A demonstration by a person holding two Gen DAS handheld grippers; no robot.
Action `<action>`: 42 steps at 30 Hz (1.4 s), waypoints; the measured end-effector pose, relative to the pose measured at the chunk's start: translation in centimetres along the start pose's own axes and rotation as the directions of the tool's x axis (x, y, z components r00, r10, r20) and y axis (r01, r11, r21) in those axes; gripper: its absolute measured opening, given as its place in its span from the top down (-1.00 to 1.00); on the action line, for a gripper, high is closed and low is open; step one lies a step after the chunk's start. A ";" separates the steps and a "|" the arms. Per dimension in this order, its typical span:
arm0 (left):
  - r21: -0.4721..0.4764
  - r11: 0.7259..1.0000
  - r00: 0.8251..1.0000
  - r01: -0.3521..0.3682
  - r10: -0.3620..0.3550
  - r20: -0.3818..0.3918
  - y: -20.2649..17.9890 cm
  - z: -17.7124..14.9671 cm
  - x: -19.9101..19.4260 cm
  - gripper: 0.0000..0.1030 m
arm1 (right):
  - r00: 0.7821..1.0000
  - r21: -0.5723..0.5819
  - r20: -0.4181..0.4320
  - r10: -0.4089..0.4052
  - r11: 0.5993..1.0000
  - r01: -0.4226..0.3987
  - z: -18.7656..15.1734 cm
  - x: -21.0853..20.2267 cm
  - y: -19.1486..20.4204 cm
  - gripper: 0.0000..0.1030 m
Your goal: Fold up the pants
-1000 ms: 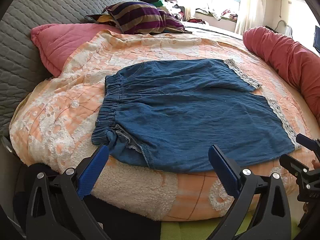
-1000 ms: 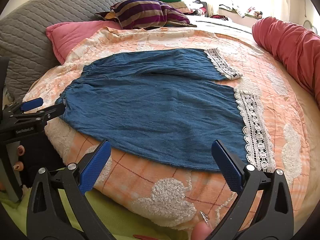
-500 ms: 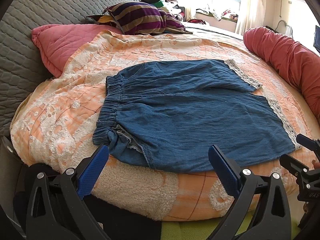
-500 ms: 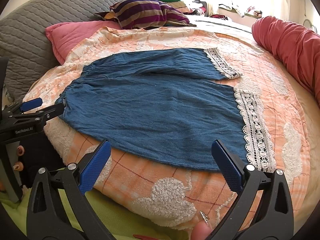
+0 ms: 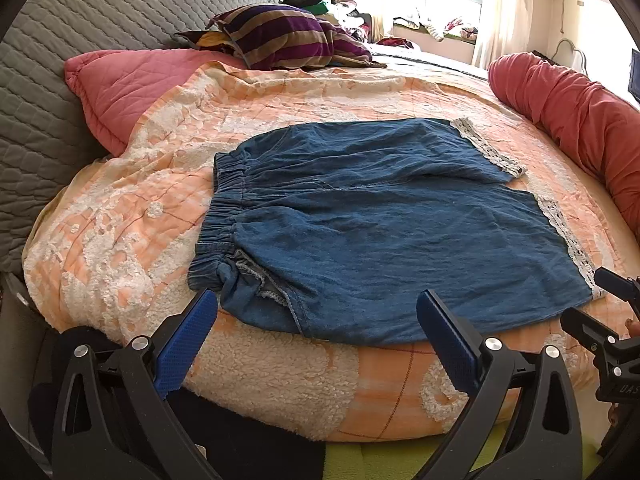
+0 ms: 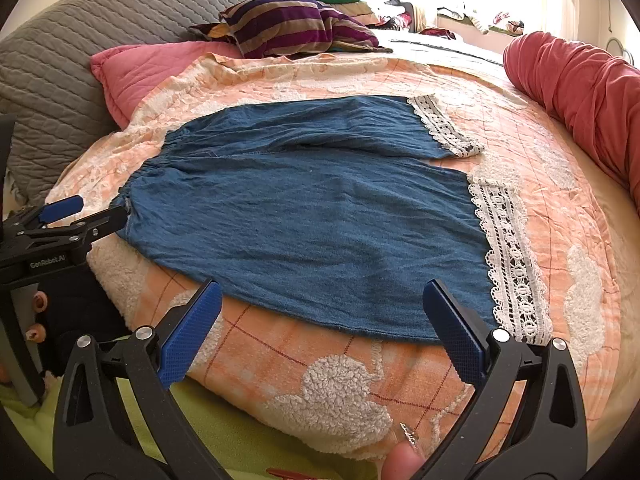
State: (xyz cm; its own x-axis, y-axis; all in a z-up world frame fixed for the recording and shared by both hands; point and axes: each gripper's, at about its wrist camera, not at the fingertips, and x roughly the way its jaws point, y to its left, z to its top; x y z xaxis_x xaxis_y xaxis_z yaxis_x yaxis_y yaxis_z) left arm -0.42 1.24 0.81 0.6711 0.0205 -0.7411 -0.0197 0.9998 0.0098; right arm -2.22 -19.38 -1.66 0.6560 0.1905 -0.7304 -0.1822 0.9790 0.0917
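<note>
Pants (image 5: 384,232) made of blue denim-like cloth lie spread flat on a bed, on top of an orange and white fleecy blanket (image 5: 132,208). They are short and wide. The gathered elastic waistband (image 5: 224,204) faces the left side of the bed, and both leg hems end in a white lace trim (image 6: 508,256) on the right side. One leg lies farther back, the other nearer the cameras, with its lower edge close to the blanket's front edge.

Left hand-held gripper (image 5: 316,332) hovers low at the front of the bed, near the waistband corner of the pants, not touching them. Its two blue-padded fingers (image 5: 184,340) are spread wide apart with nothing between them.

Right hand-held gripper (image 6: 320,328) hovers near the lace hem end of the front edge, also clear of the cloth, its fingers likewise wide apart and empty.

Behind the pants sit a pink quilted pillow (image 5: 120,88), a purple and tan striped cushion (image 5: 284,36) and a grey quilted headboard (image 5: 48,92). A long red bolster (image 6: 580,92) runs along the right side of the bed.
</note>
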 end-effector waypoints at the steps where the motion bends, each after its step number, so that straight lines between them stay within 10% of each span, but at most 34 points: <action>1: 0.001 1.000 1.000 -0.001 0.001 0.000 0.1 0.0 0.0 -0.92 | 1.000 0.000 0.001 -0.002 1.000 0.002 0.0 0.0 0.0 -0.84; 42: -0.053 0.997 0.997 -0.064 0.061 -0.046 4.4 4.0 4.2 -0.92 | 0.997 -0.096 0.079 0.013 0.995 -0.005 7.7 3.8 1.5 -0.84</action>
State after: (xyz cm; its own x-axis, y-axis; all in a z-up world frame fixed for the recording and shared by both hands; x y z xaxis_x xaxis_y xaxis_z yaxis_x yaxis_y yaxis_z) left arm 5.26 5.80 0.39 0.6339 0.0813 -0.7691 -0.1017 0.9946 0.0213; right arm 5.61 -16.58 0.94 0.7093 0.2081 -0.6735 -0.2550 0.9665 0.0301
